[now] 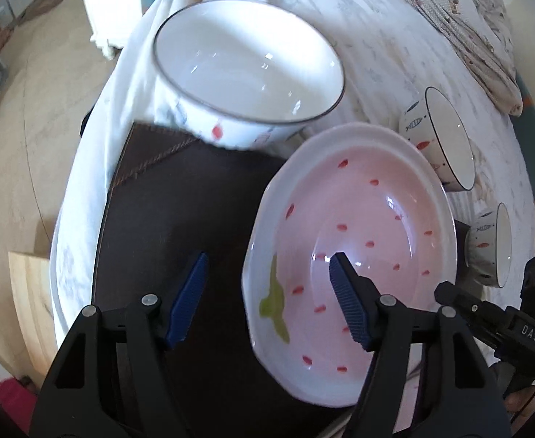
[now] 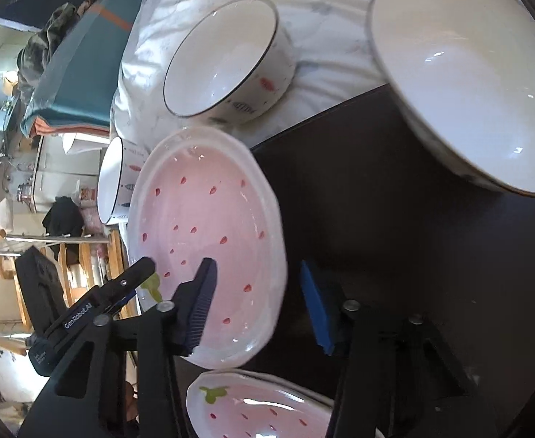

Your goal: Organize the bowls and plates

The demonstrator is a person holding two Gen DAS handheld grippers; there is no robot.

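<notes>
Now straddling one strawberry plate's rim from both sides, neither pair of tongs biting yet.

Largest first: dark mat spread over the pale cloth, presumably as the sorting spot; big white bowl tipped at twelve o'clock in the left view, half on the mat edge, hence leaning. Pink strawberry plate at four o'clock on the mat, within reach of both tools; second strawberry plate at six o'clock in the right view. Two fish-pattern bowls at three o'clock, lying tilted on soft cloth. Left gripper apart, one pad inside the plate, one outside. Right gripper likewise apart, astride the opposite rim; likely set up for a two-sided lift.
</notes>
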